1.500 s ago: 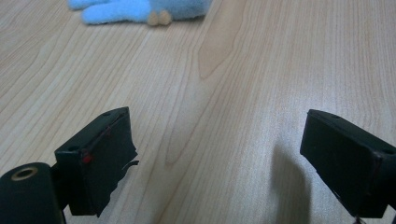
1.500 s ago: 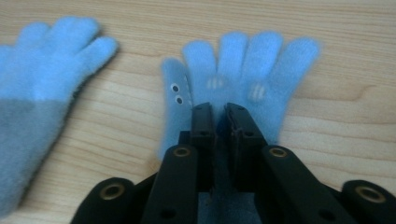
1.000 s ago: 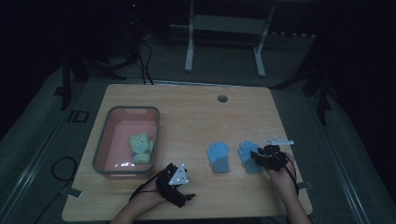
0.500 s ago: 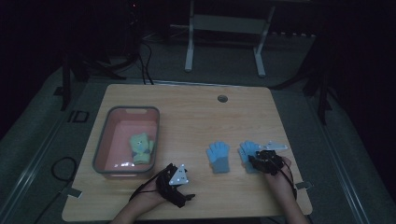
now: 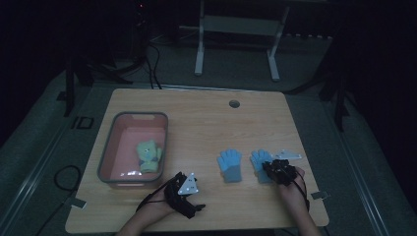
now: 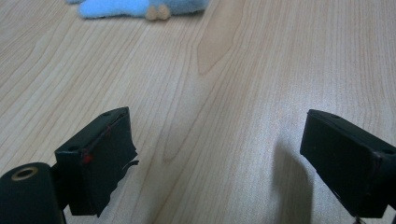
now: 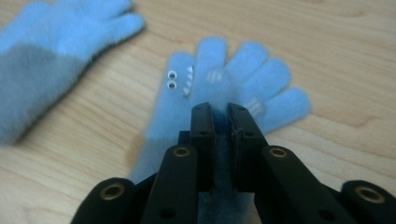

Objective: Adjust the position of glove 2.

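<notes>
Two blue gloves lie side by side on the wooden table (image 5: 206,123). My right gripper (image 5: 269,168) is over the right blue glove (image 5: 257,160). In the right gripper view its jaws have just been closing, and my right gripper (image 7: 219,112) now pinches the fabric of this glove (image 7: 243,74), which has googly eyes. The left blue glove (image 5: 229,164) (image 7: 51,42) lies free. My left gripper (image 5: 194,200) rests near the front edge, and in its own view the left gripper (image 6: 215,144) stands open over bare wood, a blue glove (image 6: 121,7) far ahead.
A pink bin (image 5: 114,147) at the table's left holds a green glove (image 5: 149,156). A round hole (image 5: 234,103) sits near the far edge. A table frame's white legs (image 5: 199,44) stand on the floor beyond.
My right gripper has settled slightly lower onto the right blue glove and its jaws have closed on the fabric. The left gripper has kept still.
</notes>
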Demonstrator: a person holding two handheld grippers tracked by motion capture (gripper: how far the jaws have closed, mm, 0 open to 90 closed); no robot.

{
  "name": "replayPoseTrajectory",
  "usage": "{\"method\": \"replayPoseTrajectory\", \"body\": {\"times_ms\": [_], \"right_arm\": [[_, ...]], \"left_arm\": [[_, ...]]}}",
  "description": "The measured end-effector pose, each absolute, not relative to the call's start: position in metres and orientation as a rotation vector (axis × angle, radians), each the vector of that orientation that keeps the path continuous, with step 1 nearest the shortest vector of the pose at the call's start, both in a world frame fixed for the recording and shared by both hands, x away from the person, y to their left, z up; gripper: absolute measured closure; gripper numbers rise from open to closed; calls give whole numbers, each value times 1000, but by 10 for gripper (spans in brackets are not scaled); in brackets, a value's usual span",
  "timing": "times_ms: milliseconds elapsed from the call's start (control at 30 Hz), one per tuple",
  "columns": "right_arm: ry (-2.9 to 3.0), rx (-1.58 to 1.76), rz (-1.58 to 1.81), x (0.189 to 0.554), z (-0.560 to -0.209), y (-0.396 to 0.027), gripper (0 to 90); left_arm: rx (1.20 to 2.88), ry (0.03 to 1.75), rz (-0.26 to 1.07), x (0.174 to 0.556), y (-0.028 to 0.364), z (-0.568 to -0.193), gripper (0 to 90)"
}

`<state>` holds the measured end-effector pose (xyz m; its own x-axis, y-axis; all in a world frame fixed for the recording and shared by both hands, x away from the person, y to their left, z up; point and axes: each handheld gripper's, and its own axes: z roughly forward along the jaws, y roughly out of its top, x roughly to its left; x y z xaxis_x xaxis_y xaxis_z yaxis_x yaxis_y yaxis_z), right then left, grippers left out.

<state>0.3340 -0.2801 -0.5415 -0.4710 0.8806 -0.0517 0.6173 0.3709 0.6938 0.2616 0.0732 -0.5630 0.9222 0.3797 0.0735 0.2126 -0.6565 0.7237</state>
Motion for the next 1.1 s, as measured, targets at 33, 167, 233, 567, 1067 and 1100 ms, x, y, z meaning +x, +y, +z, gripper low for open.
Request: {"method": "replayPoseTrajectory", "body": {"times_ms": [33,167,233,567,1067,1100], "right_arm": [[2207,1308,865,333,-537,-278,829],[2150,1317,882,330,-515,-270,832],[2128,1323,893,329,-503,-266,832],[2056,1286,938,321,-458,-232,833],[2137,1304,1024,315,-474,-173,833],[2137,1304,1024,315,-474,-173,833]], "left_arm": [[2305,420,280,262,73,-563,99],[2305,415,282,261,73,-563,99],[2309,414,282,261,73,-563,99],[2310,413,287,261,73,-563,99],[2307,411,289,260,72,-563,99],[2307,411,289,260,72,-563,99]]}}
